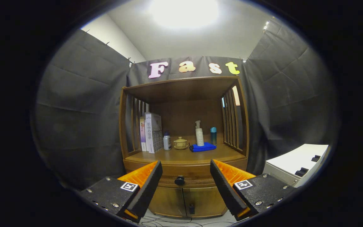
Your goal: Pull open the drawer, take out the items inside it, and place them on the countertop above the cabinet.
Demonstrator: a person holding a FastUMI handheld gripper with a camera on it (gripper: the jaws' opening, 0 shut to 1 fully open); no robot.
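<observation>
Wooden cabinet [184, 186] faces the gripper [186, 178], whose fingers stand spread wide apart, released, grasping nothing and touching nothing. Between the fingertips, at 12 o'clock ahead of them, sits the dark round knob [179, 180] of the drawer [184, 175], which is closed. Above it the countertop [187, 156] carries upright books [151, 132] at 11 o'clock, their spines printed with characters too small to read. A small white bottle [167, 141] stands just beside the books, then a lidded ceramic cup on a saucer [180, 143]. At 1 o'clock a white pump bottle [199, 134] stands on a folded blue cloth [203, 147], with a teal bottle [213, 136] near it. Square black-and-white markers [129, 186] sit on the gripper's body. Cables [169, 222] trail on the floor below the cabinet doors
</observation>
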